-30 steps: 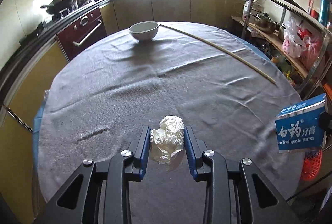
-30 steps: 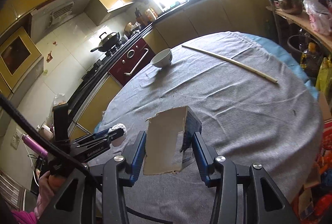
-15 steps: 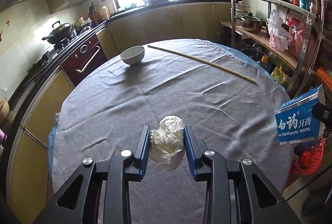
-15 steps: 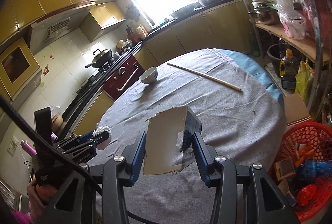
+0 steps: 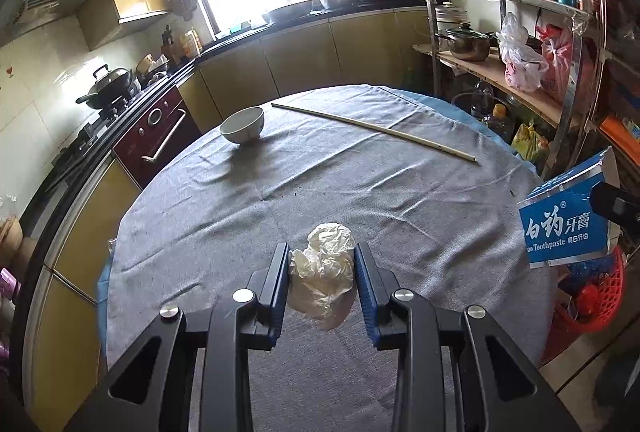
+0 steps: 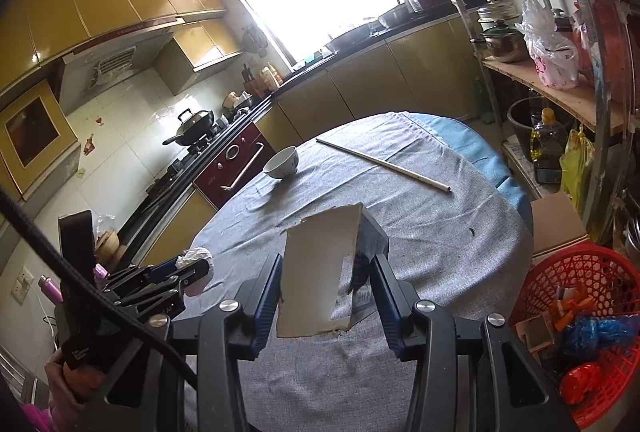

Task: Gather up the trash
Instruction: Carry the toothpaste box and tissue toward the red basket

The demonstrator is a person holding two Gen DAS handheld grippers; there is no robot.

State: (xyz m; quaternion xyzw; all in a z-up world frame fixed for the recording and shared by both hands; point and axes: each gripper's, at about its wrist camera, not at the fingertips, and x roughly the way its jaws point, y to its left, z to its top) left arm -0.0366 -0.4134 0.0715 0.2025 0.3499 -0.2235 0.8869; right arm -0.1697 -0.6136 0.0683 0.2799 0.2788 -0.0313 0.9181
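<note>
- Blue-padded left gripper [image 5: 321, 272] pinches a crumpled white paper wad [image 5: 323, 274] between its two fingers; the wad bulges past the fingertips and hangs lower at the near end. It appears held above the tabletop [image 5: 320, 192], with a shadow beneath it.
- Right gripper [image 6: 326, 282] is closed on a torn toothpaste carton [image 6: 320, 272]; the pale inner cardboard faces the camera and the printed face is turned away. The left finger presses the cardboard edge and the right finger the printed side.
- In the left view, the same carton [image 5: 564, 224] shows at the far right edge, blue with white lettering, past the tabletop rim.
- In the right view, the left gripper [image 6: 192, 264] shows at lower left with the wad [image 6: 194, 258] at its tip, beside the near-left tabletop rim.
- Tabletop is round and covered with a grey cloth [image 6: 400, 232]; a blue underlayer [image 6: 472, 144] shows at the far right edge.
- White bowl [image 5: 242, 125] stands upright on the far left part of the cloth.
- Long thin stick [image 5: 374, 131] lies flat on the far part, running from near the bowl toward the right rim, apart from the bowl.
- Red basket [image 6: 580, 332] sits on the floor at the right of the tabletop, below the right gripper's side; it holds mixed litter, including blue and red items.
- Brown cardboard box [image 6: 556, 224] stands just behind the basket.
</note>
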